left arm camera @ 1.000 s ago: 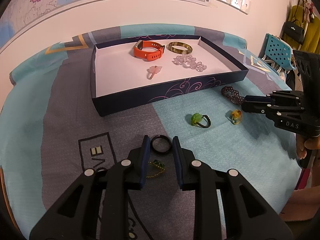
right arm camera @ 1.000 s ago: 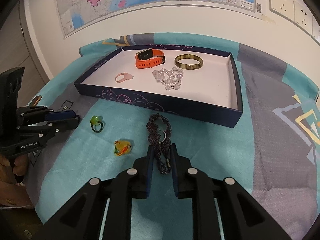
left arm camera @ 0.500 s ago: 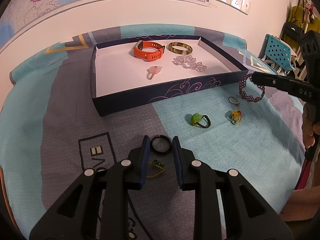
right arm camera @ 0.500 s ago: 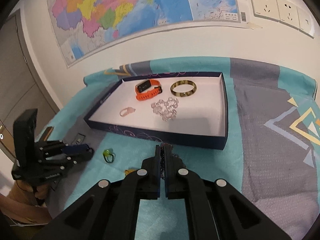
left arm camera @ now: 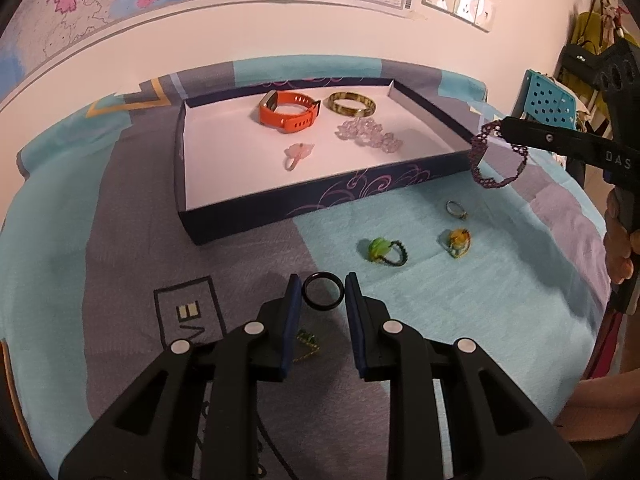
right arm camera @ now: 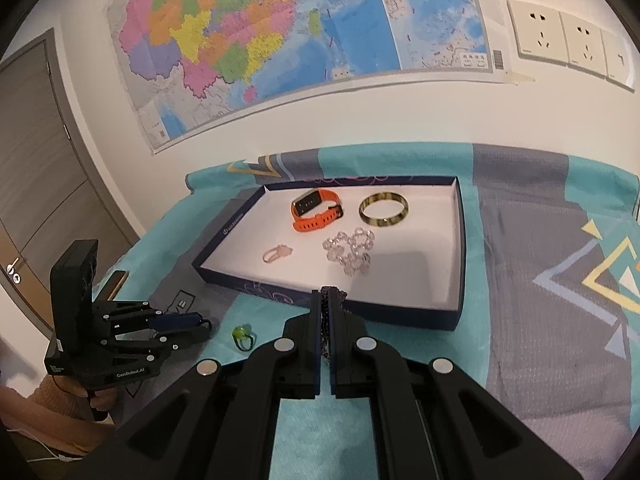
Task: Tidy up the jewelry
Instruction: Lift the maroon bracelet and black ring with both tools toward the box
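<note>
A dark blue tray (left arm camera: 328,196) with a white floor holds an orange watch (left arm camera: 289,113), a gold bangle (left arm camera: 352,104), a clear bead bracelet (left arm camera: 370,134) and a pink ring (left arm camera: 297,154). My right gripper (right arm camera: 326,300) is shut on a dark purple beaded bracelet (left arm camera: 496,156), which hangs in the air just off the tray's front right corner. My left gripper (left arm camera: 322,288) is open low over the cloth, with a black ring (left arm camera: 323,291) between its fingertips. A green ring (left arm camera: 384,249), a yellow ring (left arm camera: 458,240) and a small metal ring (left arm camera: 455,209) lie on the cloth.
A thin gold chain with green beads (left arm camera: 306,344) lies under my left fingers. The tray also shows in the right wrist view (right arm camera: 460,248), with bare floor on its right side. A wall with a map and sockets stands behind the table. A blue chair (left arm camera: 550,100) stands at the right.
My right gripper closed on the purple bracelet, lifted it off the cloth and carried it up toward the tray, uncovering the small metal ring. My left gripper has stayed still.
</note>
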### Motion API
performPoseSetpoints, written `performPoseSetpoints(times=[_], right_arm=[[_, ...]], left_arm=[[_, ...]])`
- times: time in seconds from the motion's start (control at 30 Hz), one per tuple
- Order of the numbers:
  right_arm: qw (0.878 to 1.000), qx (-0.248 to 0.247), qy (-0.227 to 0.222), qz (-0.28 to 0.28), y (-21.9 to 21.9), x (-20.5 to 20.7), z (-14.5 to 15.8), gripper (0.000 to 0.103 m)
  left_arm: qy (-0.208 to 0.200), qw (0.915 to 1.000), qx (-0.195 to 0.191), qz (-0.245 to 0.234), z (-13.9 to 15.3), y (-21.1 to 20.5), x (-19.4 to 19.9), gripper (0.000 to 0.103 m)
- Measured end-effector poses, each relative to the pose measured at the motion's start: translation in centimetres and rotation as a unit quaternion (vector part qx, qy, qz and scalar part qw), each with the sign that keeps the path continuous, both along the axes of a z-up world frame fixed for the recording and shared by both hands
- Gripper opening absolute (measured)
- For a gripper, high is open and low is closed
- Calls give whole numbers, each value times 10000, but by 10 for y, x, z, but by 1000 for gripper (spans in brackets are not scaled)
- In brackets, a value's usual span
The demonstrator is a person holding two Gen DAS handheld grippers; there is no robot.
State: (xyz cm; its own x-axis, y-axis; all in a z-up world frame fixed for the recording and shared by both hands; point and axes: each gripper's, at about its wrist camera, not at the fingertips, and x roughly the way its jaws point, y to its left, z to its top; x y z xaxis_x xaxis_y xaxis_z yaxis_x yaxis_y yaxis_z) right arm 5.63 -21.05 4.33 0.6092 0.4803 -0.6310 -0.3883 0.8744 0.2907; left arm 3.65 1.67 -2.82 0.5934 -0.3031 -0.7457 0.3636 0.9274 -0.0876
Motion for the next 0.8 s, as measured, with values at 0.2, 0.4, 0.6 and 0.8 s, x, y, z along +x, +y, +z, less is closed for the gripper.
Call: performPoseSetpoints(times=[0.2, 0.4, 0.6, 0.8], right_arm=[[9999, 1, -106, 37, 3, 6, 7, 2], [9998, -36, -196, 77, 8, 15, 13, 2], [9996, -12, -255, 128, 14, 24, 17, 2], [9996, 47, -202, 175, 17, 37, 16, 2]], left_arm=[[-153, 9998, -63, -63, 14, -3, 4, 23], [-326, 9993, -128, -107, 29, -8, 15, 23], [-437, 9987, -220, -108, 40, -11, 32, 23], [-479, 9986, -200, -101, 43, -15, 44, 23]])
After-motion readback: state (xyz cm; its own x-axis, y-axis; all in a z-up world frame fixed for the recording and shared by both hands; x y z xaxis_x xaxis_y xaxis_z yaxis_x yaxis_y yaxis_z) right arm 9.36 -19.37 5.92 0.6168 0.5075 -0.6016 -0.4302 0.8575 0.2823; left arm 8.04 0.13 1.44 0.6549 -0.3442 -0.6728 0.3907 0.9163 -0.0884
